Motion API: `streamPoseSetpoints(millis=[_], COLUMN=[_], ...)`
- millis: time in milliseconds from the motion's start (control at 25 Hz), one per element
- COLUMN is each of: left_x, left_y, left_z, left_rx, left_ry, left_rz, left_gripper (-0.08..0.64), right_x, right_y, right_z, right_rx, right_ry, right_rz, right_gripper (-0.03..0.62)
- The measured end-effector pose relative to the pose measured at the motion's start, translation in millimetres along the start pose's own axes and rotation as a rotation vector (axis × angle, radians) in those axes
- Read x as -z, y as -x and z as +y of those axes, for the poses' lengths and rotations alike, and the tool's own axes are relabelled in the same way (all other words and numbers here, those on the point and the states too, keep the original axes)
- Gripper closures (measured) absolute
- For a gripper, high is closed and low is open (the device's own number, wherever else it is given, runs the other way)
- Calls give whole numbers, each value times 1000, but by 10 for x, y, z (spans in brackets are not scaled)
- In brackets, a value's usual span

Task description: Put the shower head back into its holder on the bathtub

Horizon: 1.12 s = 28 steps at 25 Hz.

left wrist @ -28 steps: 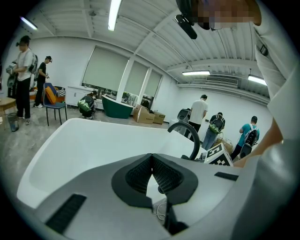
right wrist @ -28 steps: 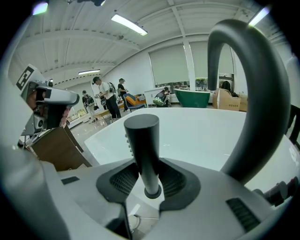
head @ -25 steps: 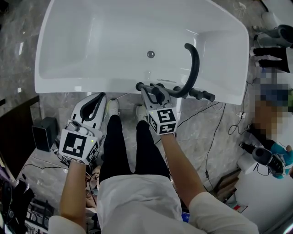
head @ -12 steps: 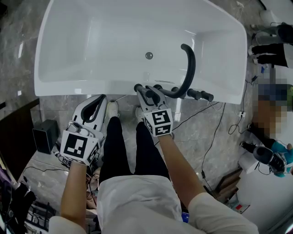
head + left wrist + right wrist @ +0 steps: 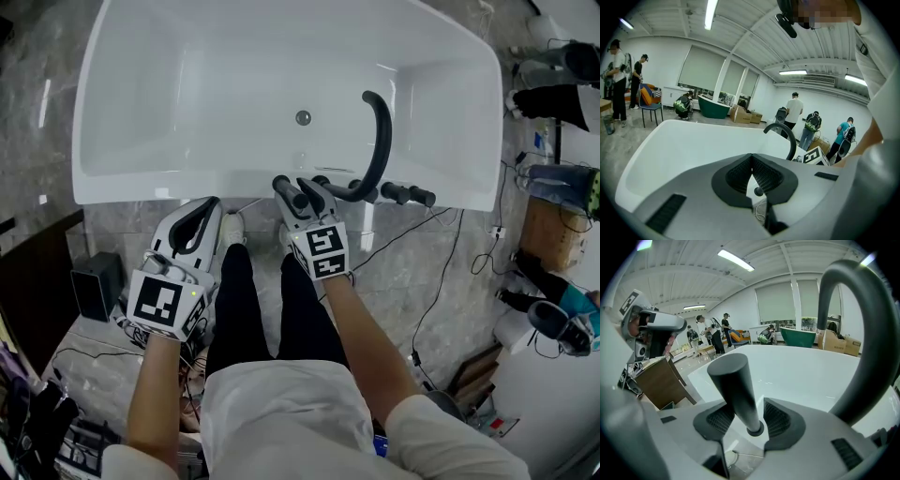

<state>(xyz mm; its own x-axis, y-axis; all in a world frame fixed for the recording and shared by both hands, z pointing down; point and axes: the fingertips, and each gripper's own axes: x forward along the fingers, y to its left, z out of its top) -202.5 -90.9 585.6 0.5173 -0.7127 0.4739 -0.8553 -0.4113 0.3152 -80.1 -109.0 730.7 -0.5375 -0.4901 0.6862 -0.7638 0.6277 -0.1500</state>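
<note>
The dark grey shower head stands upright in its holder on the near rim of the white bathtub. It is a tapered stick rising between the pads of my right gripper. Those jaws are opening, and a gap shows beside the stick at the right pad. My left gripper hangs in front of the tub, over the floor, with its fingertips meeting and nothing held.
The curved dark faucet spout arches over the tub just right of the shower head, with knobs along the rim. Cables trail on the marble floor. A black box stands at the left and equipment at the right.
My right gripper's jaws have spread apart around the shower head, which stays standing in its holder. The left gripper has kept still.
</note>
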Motion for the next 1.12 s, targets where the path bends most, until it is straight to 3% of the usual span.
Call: streamPoseSetpoints(millis=[320,800,920,1120], left_x=[-70,-135,-176,-419], left_y=[16,16,3,82], left_z=[-53,-219,-314,-543], left_rx=[8,1,2,14], left_ry=[-12,-30,-37,-61], left_rz=[-4,5,8,-23], left_gripper=[549,549,549,549], right_x=[1,-100,-145,-308], right_y=[21,290,470,872], right_z=[45,140,138,141], right_rx=[-43,-75,-66,-64], right_ry=[-1,21,25,-6], right_rz=[21,19,17,-35], right_gripper=[337,319,324,415])
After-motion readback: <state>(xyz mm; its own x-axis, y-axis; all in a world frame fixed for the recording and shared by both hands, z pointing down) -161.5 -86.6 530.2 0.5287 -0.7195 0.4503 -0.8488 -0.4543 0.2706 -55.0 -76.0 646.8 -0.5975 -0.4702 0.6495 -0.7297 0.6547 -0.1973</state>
